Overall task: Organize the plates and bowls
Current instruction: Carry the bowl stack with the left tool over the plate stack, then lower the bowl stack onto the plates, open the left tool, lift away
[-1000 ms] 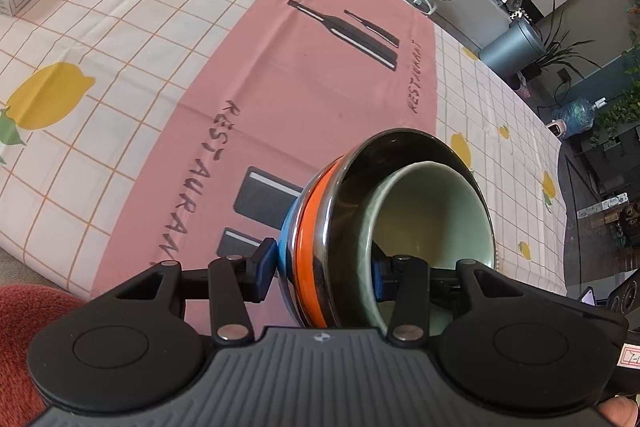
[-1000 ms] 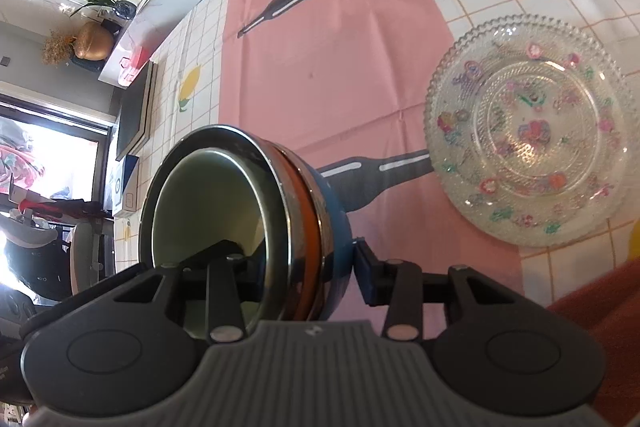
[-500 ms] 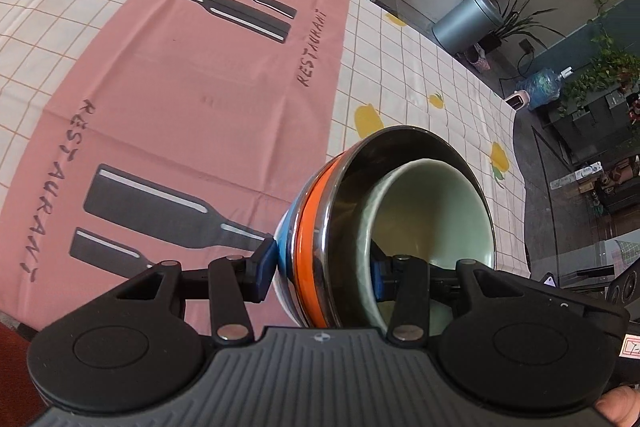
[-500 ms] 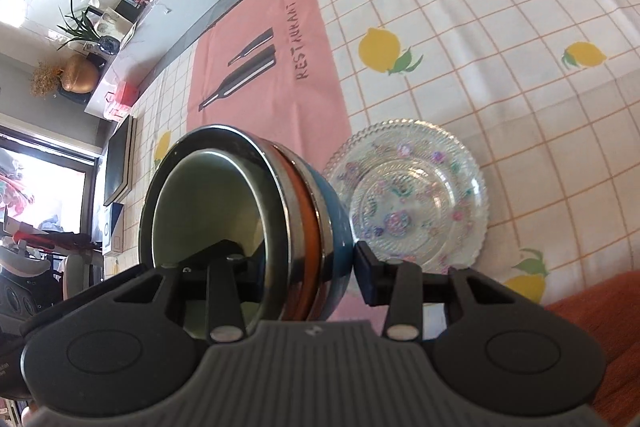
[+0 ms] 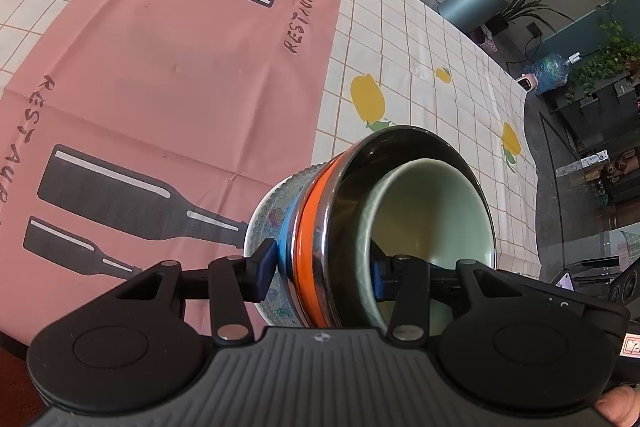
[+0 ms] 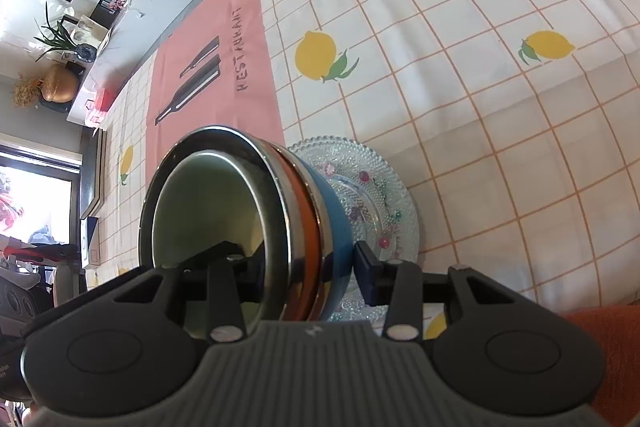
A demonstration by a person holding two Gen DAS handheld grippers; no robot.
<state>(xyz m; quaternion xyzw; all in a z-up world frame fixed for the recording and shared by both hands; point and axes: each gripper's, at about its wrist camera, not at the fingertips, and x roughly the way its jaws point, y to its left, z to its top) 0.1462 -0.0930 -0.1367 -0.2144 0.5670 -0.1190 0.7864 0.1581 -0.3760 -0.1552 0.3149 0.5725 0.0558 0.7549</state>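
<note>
I have both tools on one nested stack of bowls (image 5: pixel 320 247): a pale green bowl (image 5: pixel 432 219) sits inside a steel-lined bowl, with orange and blue shells outside it. My left hand-held gripper (image 5: pixel 324 269) is clamped across the stack's wall, one pad on the blue outside and the other inside the green bowl. My right hand-held gripper (image 6: pixel 304 263) grips the opposite side the same way, one finger inside and one on the blue shell.

In the right wrist view the glass plate (image 6: pixel 384 195) lies on the bench (image 6: pixel 480 67) at about 3 o'clock from the stack, just behind the blue base. In the left wrist view its beaded rim peeks out at 9 o'clock of the stack. Whether the base already touches the glass, I cannot tell; the stack looks tilted across both views.

I judge the step in hand to be setting the stacked bowls onto the plate. The next move calls for levelling the stack, centring its base over the plate's middle, and lowering gently before either grip lets go. Glass under steel chips easily, and uneven release could tip the nested bowls.
</note>
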